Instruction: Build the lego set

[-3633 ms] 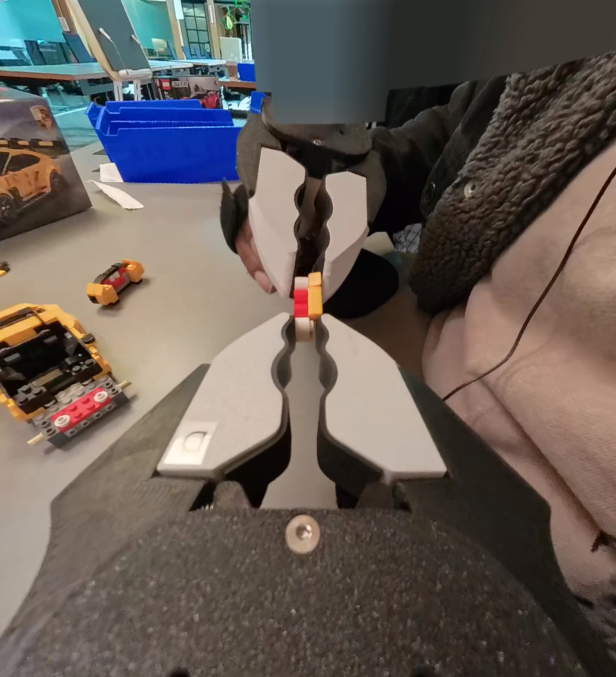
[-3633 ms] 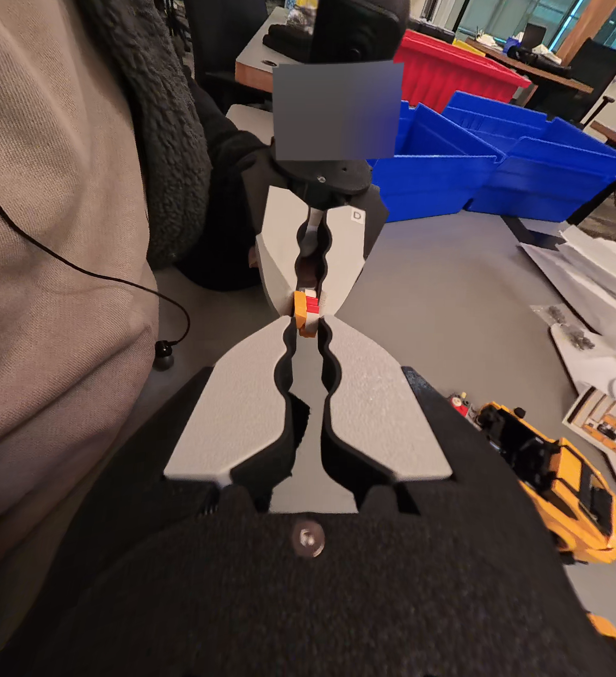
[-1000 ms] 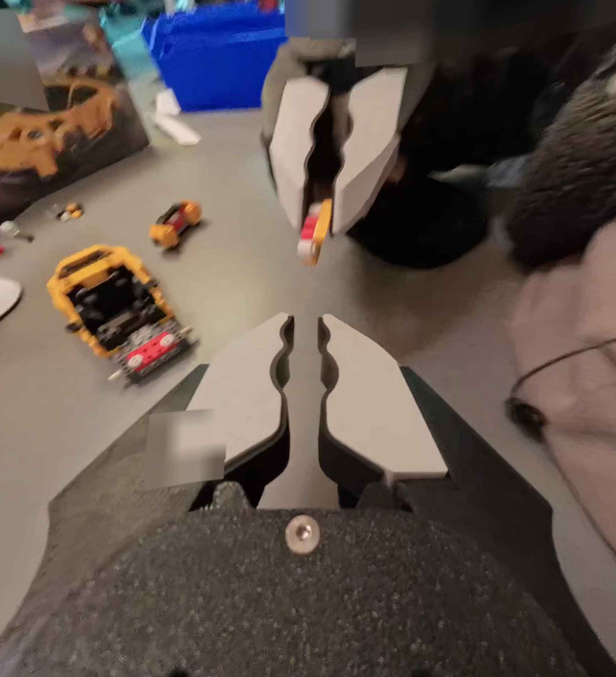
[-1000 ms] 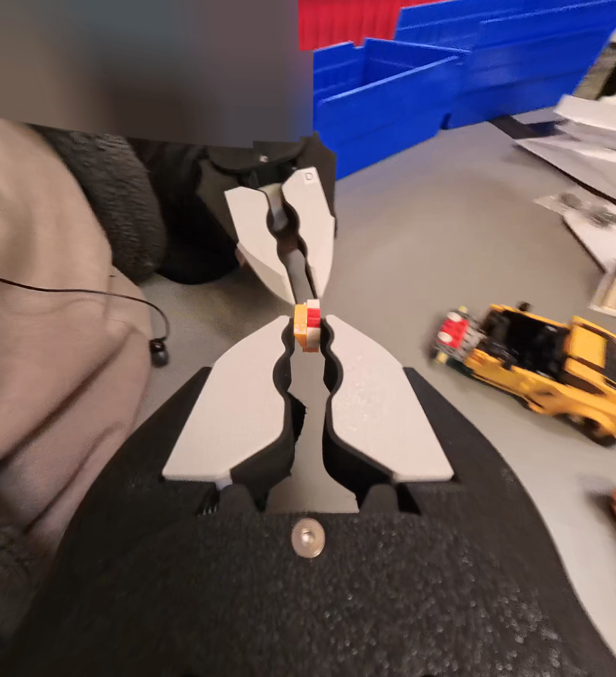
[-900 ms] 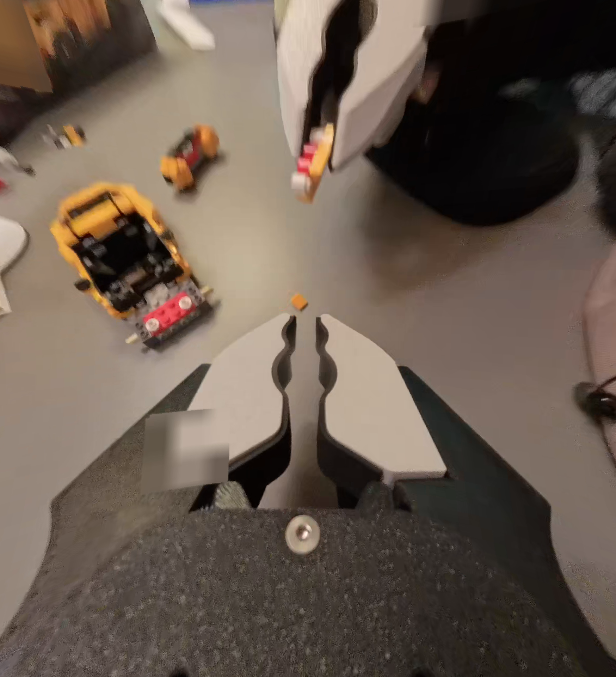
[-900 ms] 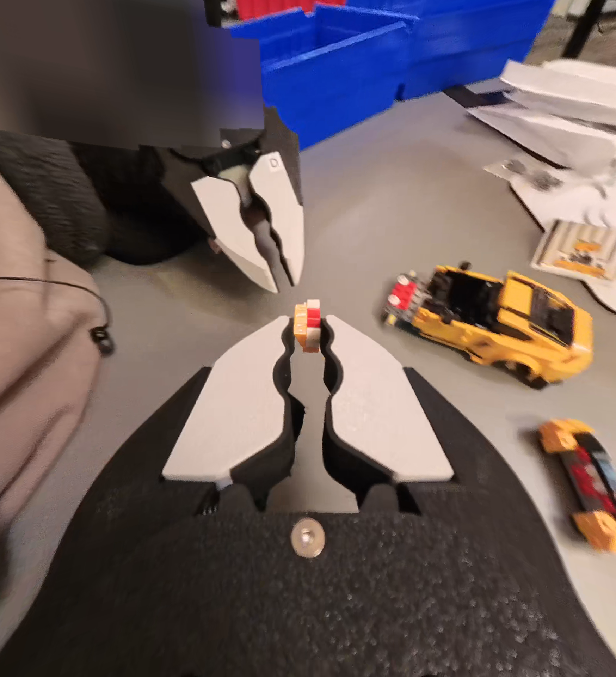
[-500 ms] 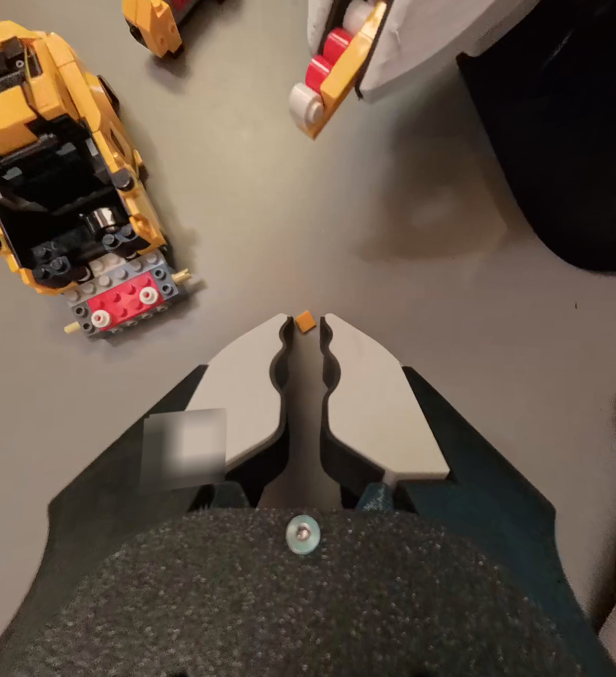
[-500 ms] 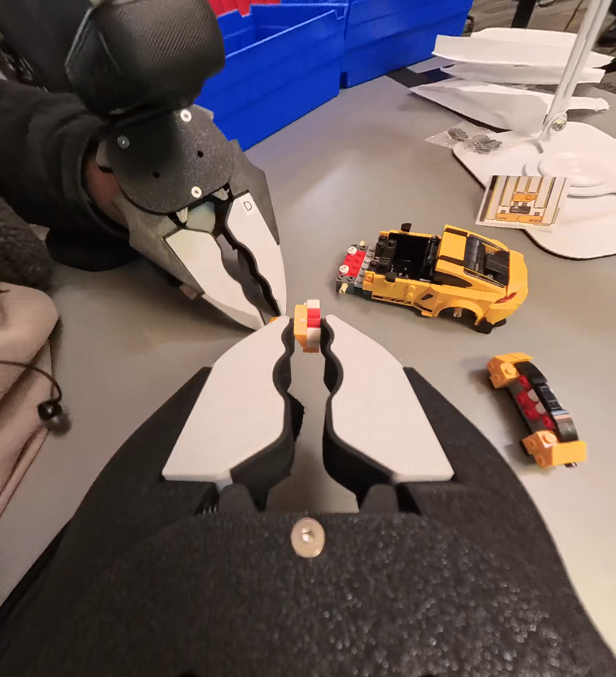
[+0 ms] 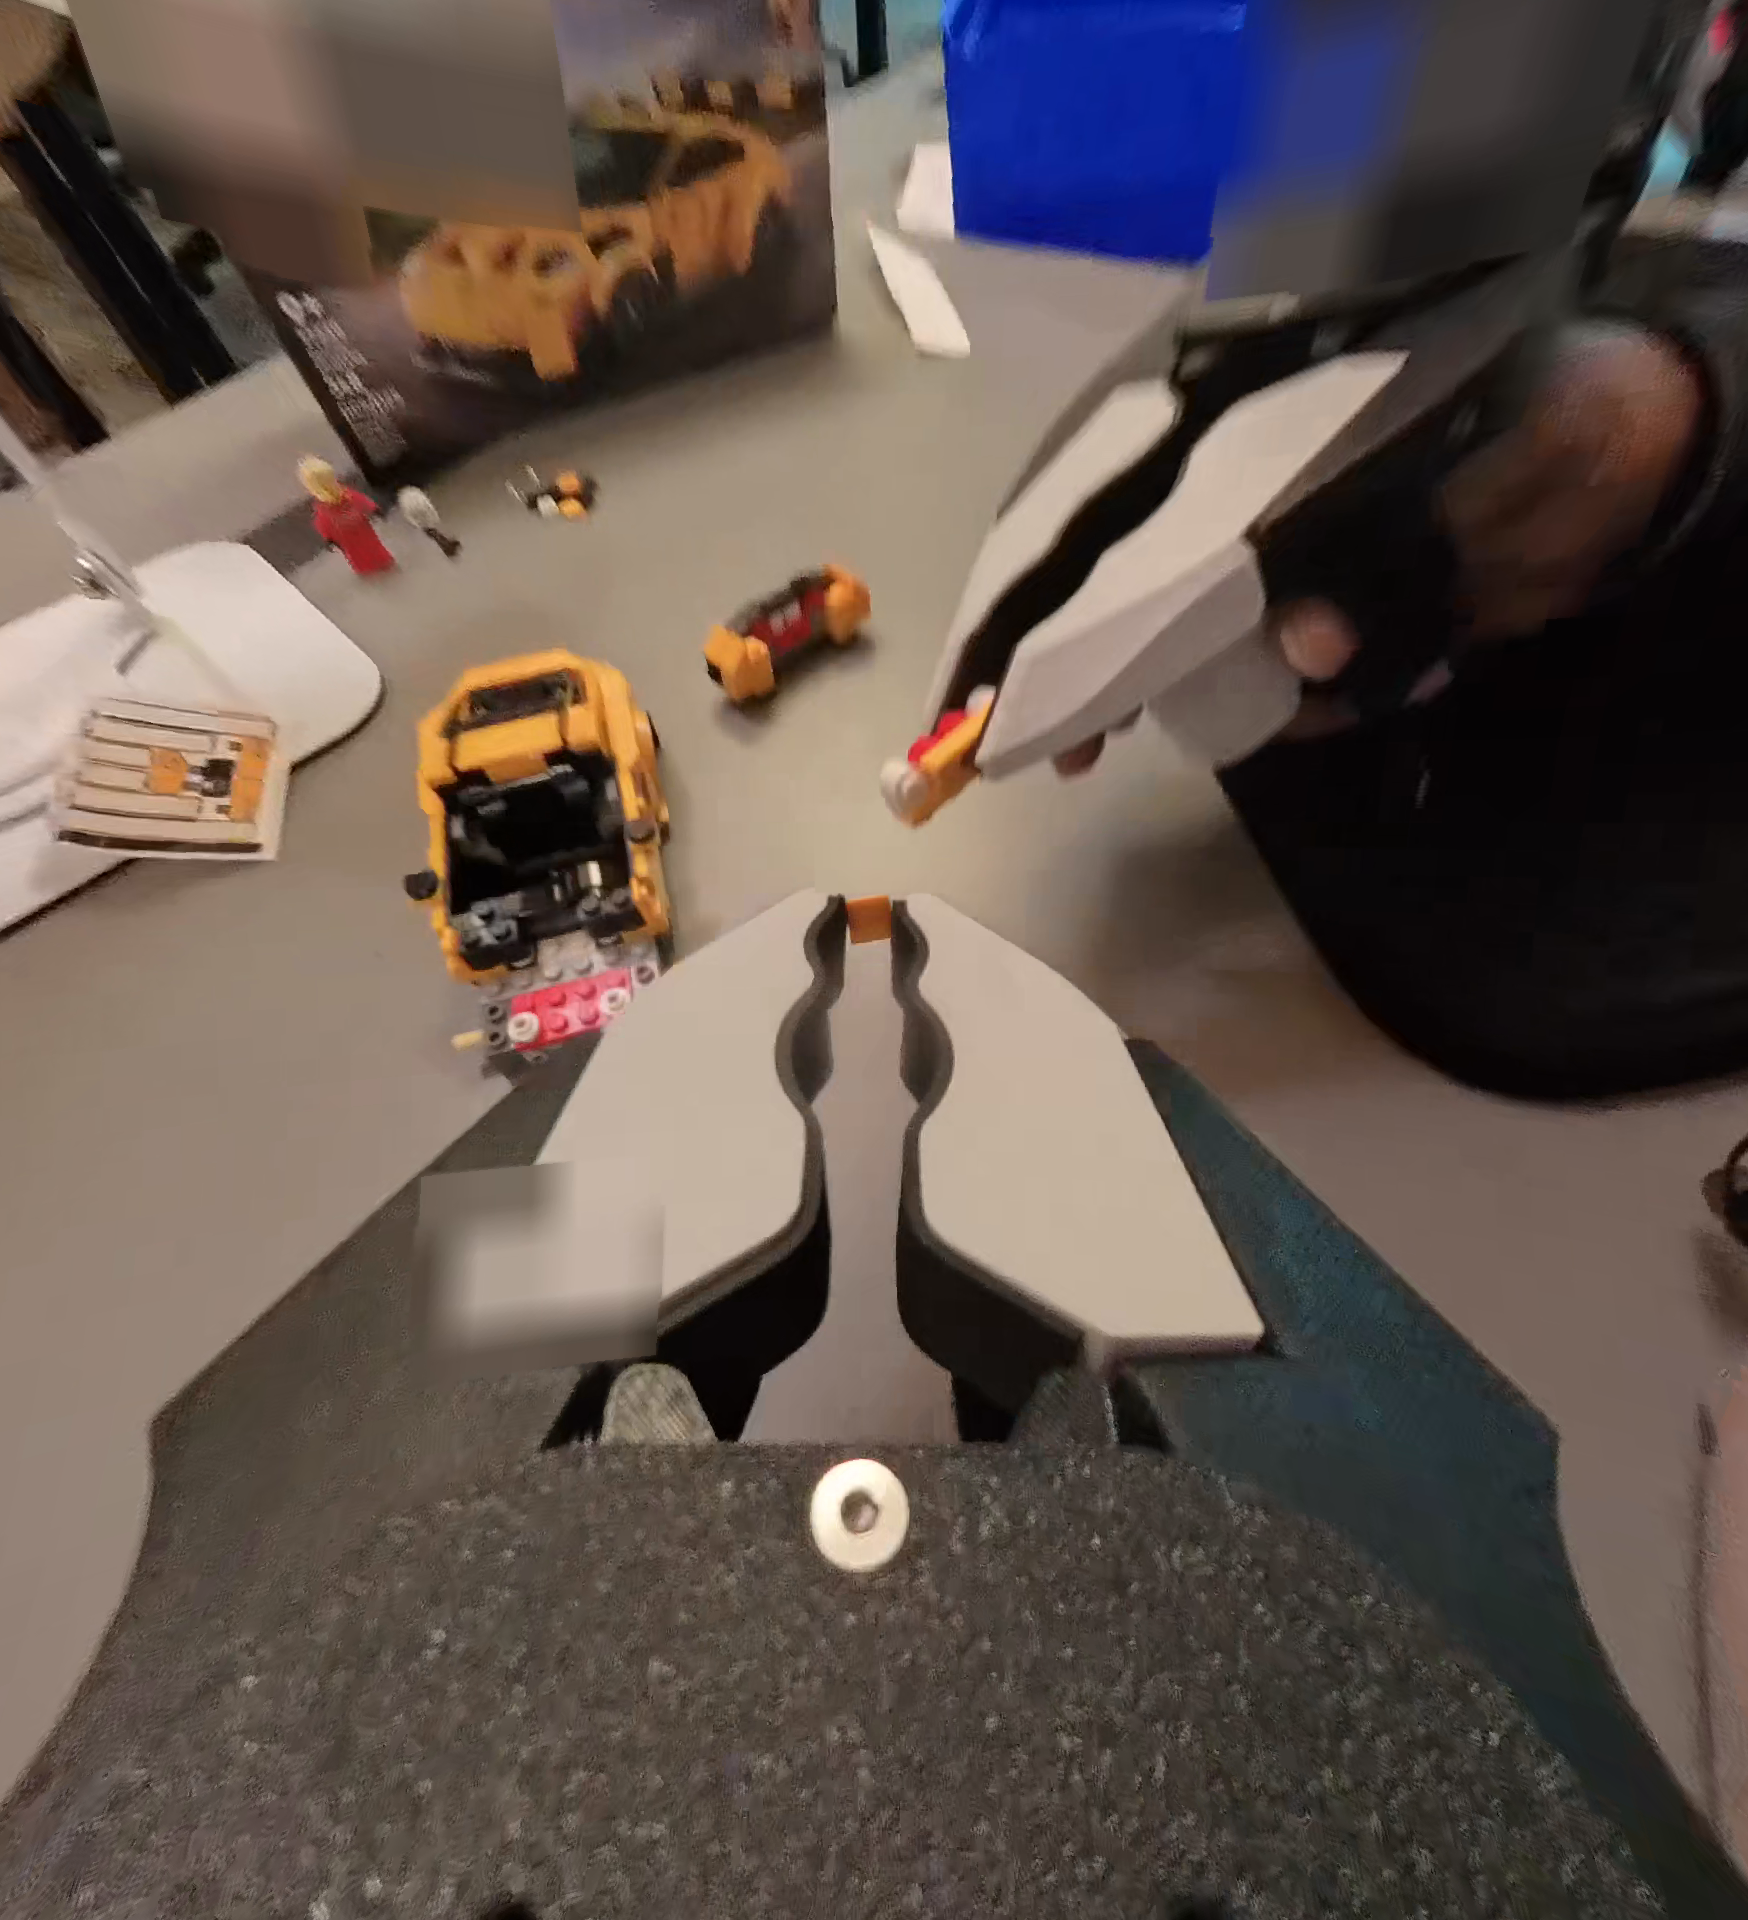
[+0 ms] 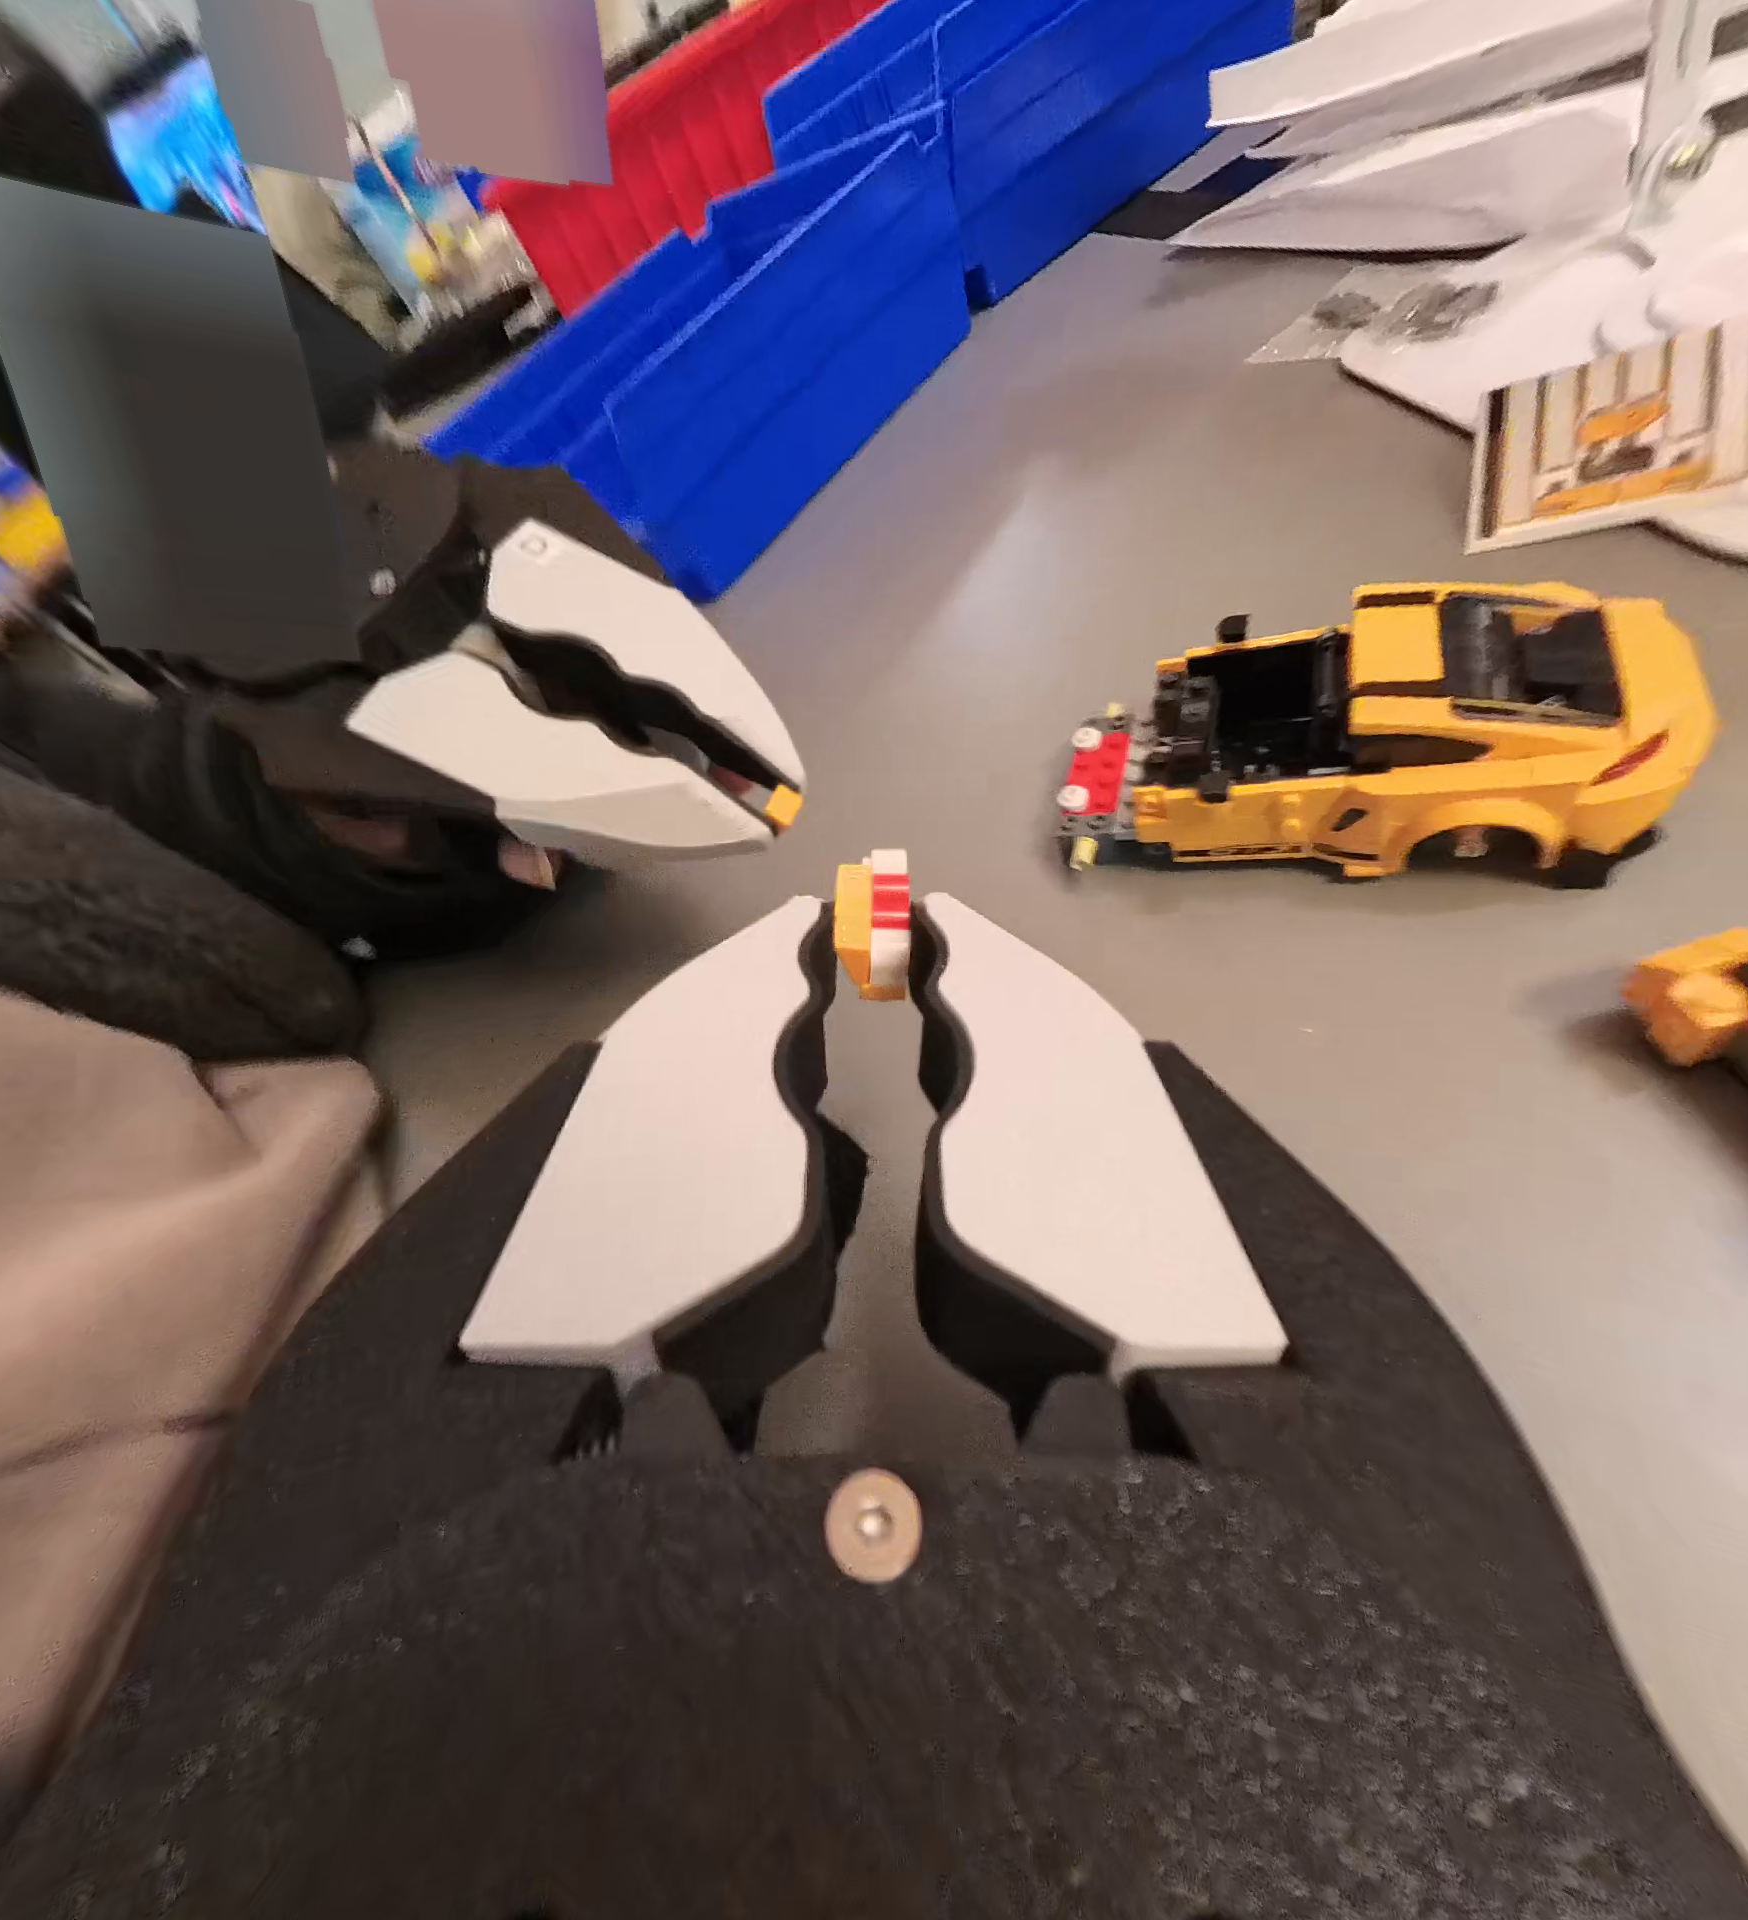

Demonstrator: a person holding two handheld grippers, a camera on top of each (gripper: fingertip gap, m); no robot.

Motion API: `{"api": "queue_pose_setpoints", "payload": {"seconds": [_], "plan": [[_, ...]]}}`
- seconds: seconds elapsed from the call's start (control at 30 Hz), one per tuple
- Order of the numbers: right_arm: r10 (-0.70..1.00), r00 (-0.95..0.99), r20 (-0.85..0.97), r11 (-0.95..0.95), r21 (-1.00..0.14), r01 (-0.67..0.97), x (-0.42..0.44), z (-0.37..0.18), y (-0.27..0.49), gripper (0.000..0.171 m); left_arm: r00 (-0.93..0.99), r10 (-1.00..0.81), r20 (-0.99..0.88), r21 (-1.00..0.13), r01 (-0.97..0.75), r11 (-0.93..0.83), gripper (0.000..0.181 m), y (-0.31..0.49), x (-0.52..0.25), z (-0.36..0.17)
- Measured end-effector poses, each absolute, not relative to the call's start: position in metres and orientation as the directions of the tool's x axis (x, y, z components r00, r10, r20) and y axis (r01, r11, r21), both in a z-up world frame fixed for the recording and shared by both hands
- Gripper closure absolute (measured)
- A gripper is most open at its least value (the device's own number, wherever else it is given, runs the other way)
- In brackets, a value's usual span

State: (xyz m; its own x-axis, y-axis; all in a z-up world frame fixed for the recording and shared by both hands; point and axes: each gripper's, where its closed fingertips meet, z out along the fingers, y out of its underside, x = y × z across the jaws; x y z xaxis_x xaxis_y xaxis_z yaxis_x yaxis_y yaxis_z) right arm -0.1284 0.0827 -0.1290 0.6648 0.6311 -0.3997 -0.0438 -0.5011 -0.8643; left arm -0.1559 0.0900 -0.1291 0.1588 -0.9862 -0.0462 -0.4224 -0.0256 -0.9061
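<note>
My left gripper (image 9: pixel 865 916) is shut on a small orange lego piece (image 9: pixel 867 921), pinched at the very tips; it also shows in the right wrist view (image 10: pixel 783 805), just off the grey table. My right gripper (image 10: pixel 875 914) is shut on a small orange, red and white lego sub-assembly (image 10: pixel 875 925), which sticks out of its tips in the left wrist view (image 9: pixel 930 767). The two grippers are close together, tips apart. The yellow lego car (image 9: pixel 537 810) with an open black interior and a red rear plate stands on the table to the left, and also shows in the right wrist view (image 10: pixel 1400 727).
An orange, black and red sub-assembly (image 9: pixel 787 644) lies beyond the car. The set's box (image 9: pixel 589 260), a minifigure (image 9: pixel 350 520), a sticker sheet (image 9: pixel 174 779) and a white stand base (image 9: pixel 246 634) are at the back left. Blue bins (image 10: pixel 797 343) line the far edge. A person's sleeve (image 9: pixel 1576 883) rests at right. Less than 4 cm separates the two grippers' tips.
My left gripper let go of the sub-assembly, dropped to the table, closed on the small orange piece and lifted it. My right gripper kept hold of the sub-assembly throughout.
</note>
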Motion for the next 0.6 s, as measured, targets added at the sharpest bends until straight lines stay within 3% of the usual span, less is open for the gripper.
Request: {"api": "queue_pose_setpoints", "payload": {"seconds": [0.13, 0.27, 0.4, 0.6], "plan": [[0.514, 0.532, -0.673, -0.654, -0.709, -0.265, -0.147, -0.127, 0.087, 0.158, 0.209, -0.978, 0.007, -0.917, -0.390, -0.090, 0.173, 0.093, -0.162, -0.122], [0.386, 0.406, -0.828, -0.745, -0.539, -0.392, -0.161, -0.135, 0.092, 0.158, 0.238, -0.970, 0.050, -0.890, -0.430, -0.151, 0.173, 0.098, -0.167, -0.128], [0.293, 0.321, -0.901, -0.776, -0.420, -0.471, -0.168, -0.140, 0.098, 0.158, 0.260, -0.963, 0.076, -0.862, -0.469, -0.195, 0.173, 0.101, -0.170, -0.138], [0.198, 0.297, -0.934, -0.764, -0.337, -0.550, -0.173, -0.147, 0.101, 0.158, 0.280, -0.954, 0.107, -0.818, -0.521, -0.244, 0.173, 0.105, -0.175, -0.147]]}}
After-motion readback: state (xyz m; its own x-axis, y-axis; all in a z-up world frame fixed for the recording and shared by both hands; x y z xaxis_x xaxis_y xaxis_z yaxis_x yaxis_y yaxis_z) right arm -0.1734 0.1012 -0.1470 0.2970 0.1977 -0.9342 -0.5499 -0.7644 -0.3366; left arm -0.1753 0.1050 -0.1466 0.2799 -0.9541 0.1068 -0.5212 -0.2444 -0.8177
